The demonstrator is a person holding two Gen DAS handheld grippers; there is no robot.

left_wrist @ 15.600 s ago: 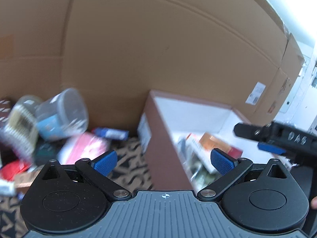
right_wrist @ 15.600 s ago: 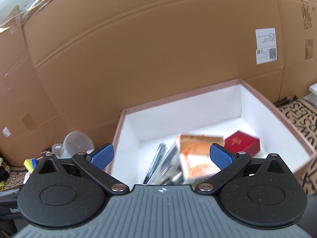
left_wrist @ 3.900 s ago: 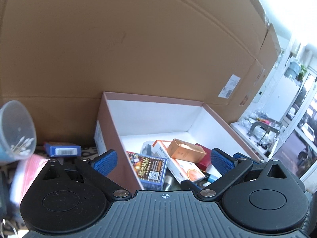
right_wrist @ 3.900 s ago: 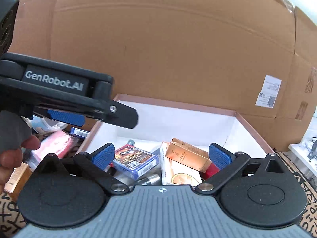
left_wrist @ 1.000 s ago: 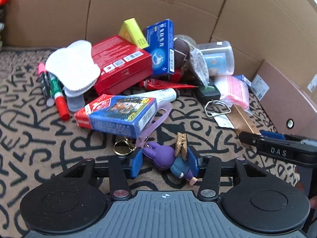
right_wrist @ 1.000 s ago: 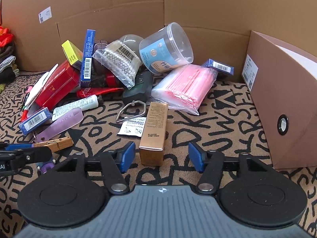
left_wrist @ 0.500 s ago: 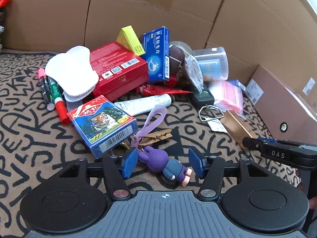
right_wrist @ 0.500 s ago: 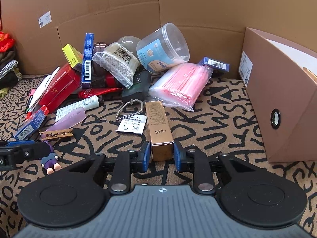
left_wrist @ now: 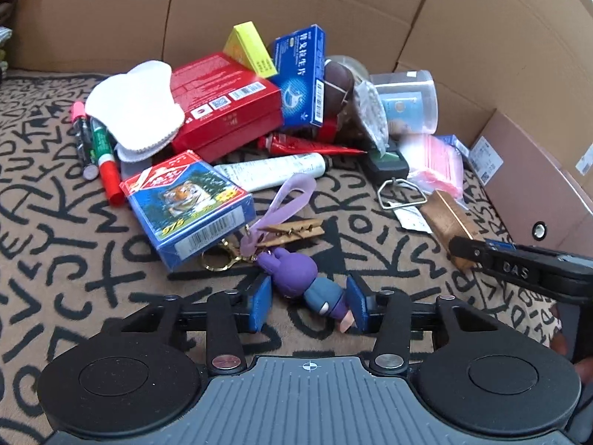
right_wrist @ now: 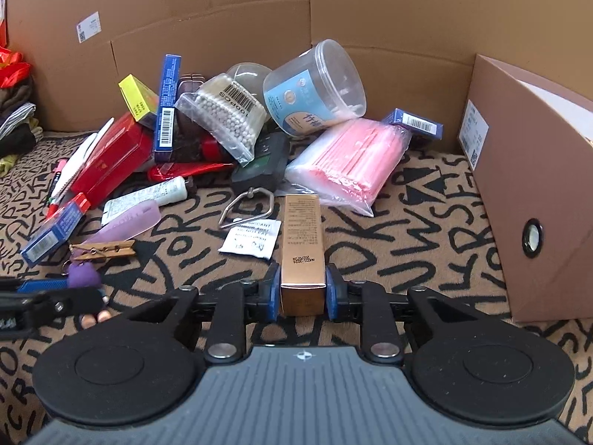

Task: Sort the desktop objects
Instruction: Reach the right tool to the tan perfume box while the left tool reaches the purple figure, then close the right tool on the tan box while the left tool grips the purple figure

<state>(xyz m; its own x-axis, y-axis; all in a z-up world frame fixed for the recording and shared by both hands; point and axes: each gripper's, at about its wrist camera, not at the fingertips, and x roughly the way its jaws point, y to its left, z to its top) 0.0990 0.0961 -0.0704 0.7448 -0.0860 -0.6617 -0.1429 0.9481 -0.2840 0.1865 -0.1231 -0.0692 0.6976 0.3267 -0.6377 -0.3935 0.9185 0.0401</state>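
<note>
A purple bunny keychain [left_wrist: 302, 282] lies slanted on the patterned mat between the pads of my left gripper [left_wrist: 307, 304]. The jaws are closing on it: the right pad meets its feet and the left pad meets its head. Its lilac strap runs over a wooden clothespin [left_wrist: 292, 233]. My right gripper [right_wrist: 302, 296] is shut on the near end of a long gold carton [right_wrist: 302, 244], which rests on the mat. The left wrist view shows that gripper [left_wrist: 519, 267] at the right edge with the gold carton [left_wrist: 448, 218].
A heap lies beyond: a tiger card box [left_wrist: 185, 204], red box [left_wrist: 226, 111], blue box [left_wrist: 300, 78], cotton-swab tub [right_wrist: 315, 89], pink straw bag [right_wrist: 355, 159], tubes and markers. An open brown sorting box [right_wrist: 537, 204] stands at the right. Cardboard walls close off the back.
A second ago my right jaws were open around the gold carton; they are now shut on it. My left jaws widened, then narrowed around the keychain, now apart from the clothespin.
</note>
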